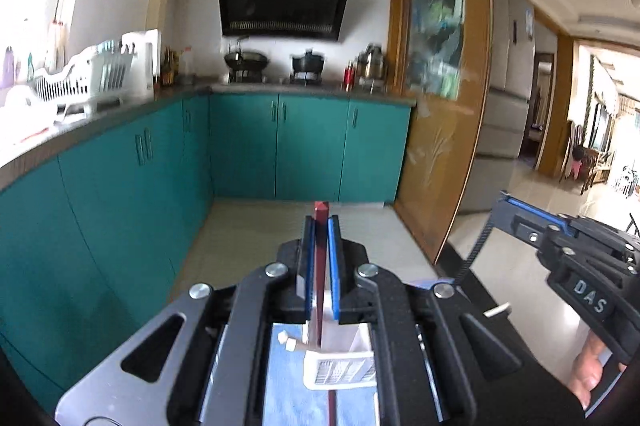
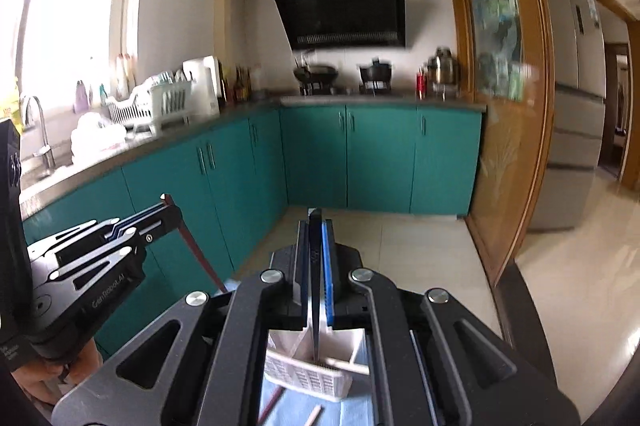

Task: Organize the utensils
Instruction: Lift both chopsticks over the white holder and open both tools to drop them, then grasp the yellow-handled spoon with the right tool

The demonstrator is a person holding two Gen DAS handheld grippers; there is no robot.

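Teal kitchen cabinets [image 1: 240, 146] behind. Left gripper [image 1: 321, 250] clamped on red chopstick [image 1: 321, 266], right gripper [image 2: 315, 258] clamped on dark utensil [image 2: 315, 290], both upright over white caddy [image 2: 308, 374] on blue cloth. Risk: tips catch divider, caddy tips over.

Under the gripper bodies a blue cloth [image 2: 352, 414] covers the surface. On it stands a white slotted caddy [image 2: 308, 378], directly below the fingers; loose chopsticks [image 2: 314, 415] lie on the cloth nearer the camera than the caddy.
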